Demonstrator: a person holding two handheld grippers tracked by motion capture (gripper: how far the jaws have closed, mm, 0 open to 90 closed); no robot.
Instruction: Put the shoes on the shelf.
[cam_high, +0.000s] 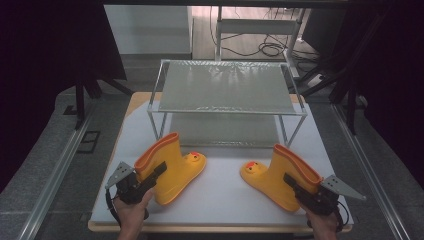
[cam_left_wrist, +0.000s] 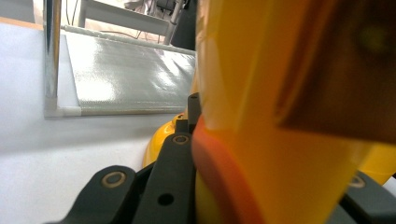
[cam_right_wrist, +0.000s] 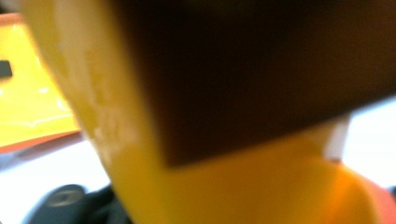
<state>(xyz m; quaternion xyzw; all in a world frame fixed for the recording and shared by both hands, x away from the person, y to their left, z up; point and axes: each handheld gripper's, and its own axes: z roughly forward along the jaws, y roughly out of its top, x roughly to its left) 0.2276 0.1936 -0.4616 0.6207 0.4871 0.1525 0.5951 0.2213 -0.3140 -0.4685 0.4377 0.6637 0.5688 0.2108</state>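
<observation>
Yellow boot shaft right up against the lens, that's most of the left gripper view, with the black jaws pinching the orange rim of the left boot (cam_left_wrist: 261, 154). Past it you can see the low shelf of the rack (cam_left_wrist: 130, 77), which the right gripper view doesn't give you; over there it's just a blurry right boot (cam_right_wrist: 140, 116) up close. High view sorts it out: left claw (cam_high: 150, 176) is clenched on the left boot (cam_high: 172, 172), right claw (cam_high: 296, 186) is grasping the right boot's (cam_high: 277, 177) cuff. Both boots sit on the white surface (cam_high: 220, 195) in front of the wire rack (cam_high: 225, 92), shafts leaning outward toward the hands, duck-face toes pointing inward at each other, well apart.
</observation>
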